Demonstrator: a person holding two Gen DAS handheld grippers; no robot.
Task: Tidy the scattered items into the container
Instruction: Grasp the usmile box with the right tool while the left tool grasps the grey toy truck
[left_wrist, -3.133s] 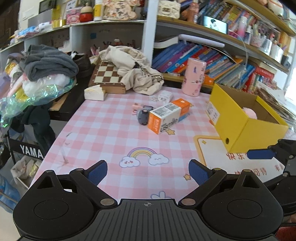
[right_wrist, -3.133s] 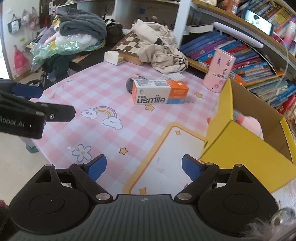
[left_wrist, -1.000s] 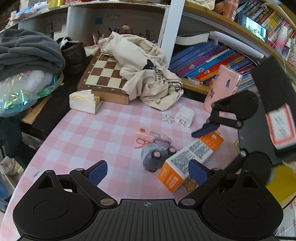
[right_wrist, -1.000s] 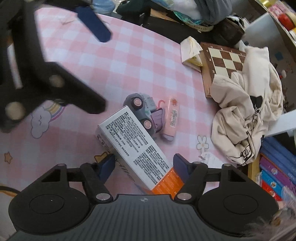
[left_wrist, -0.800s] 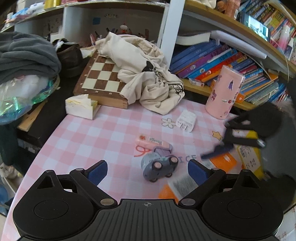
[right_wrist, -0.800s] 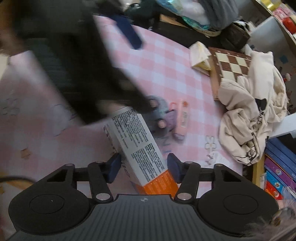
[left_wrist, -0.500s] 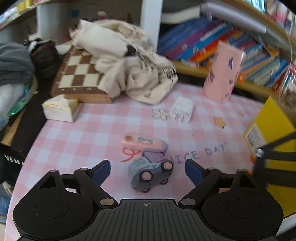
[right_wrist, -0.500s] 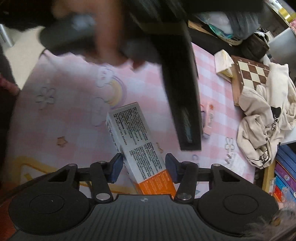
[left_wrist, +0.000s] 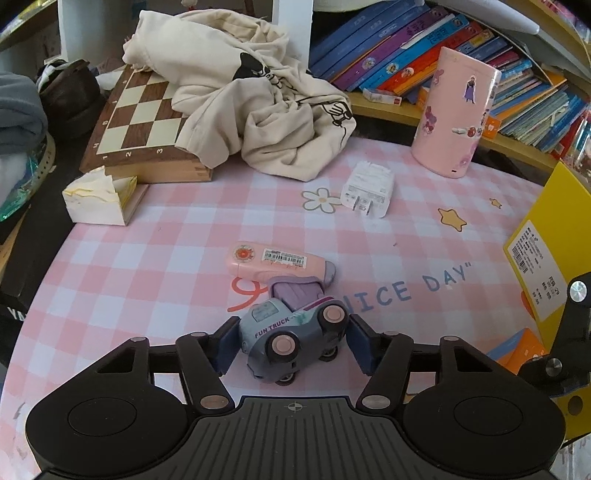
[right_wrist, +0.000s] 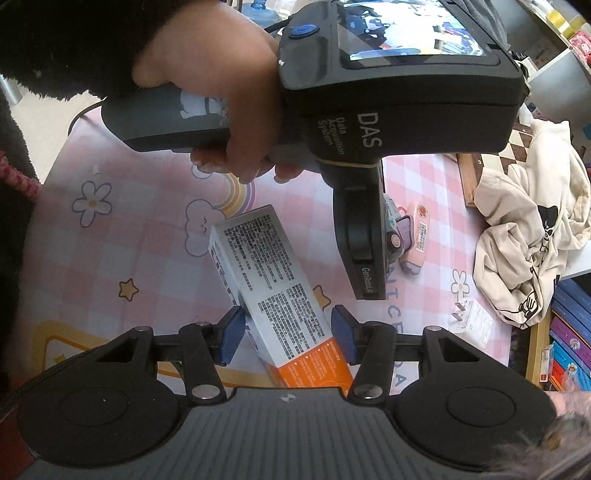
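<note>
My left gripper (left_wrist: 291, 345) is shut on a grey-blue toy truck (left_wrist: 291, 341) with pink wheels that rests on the pink checked tablecloth (left_wrist: 147, 266). A pink tube (left_wrist: 279, 260) lies just beyond it, and a white charger (left_wrist: 369, 188) lies farther back. My right gripper (right_wrist: 288, 334) is shut on a white and orange usmile box (right_wrist: 273, 291) and holds it above the table. The yellow container (left_wrist: 546, 243) stands at the right edge of the left wrist view. The left gripper's body (right_wrist: 369, 110) and the hand holding it fill the top of the right wrist view.
A chessboard (left_wrist: 144, 125) under a cream cloth (left_wrist: 258, 110) lies at the back. A pink cylinder (left_wrist: 456, 114) stands before shelves of books (left_wrist: 406, 48). A small white box (left_wrist: 99, 197) sits at the table's left edge.
My right gripper closed on the usmile box and lifted it off the table. My left gripper moved forward to the toy truck and closed on it.
</note>
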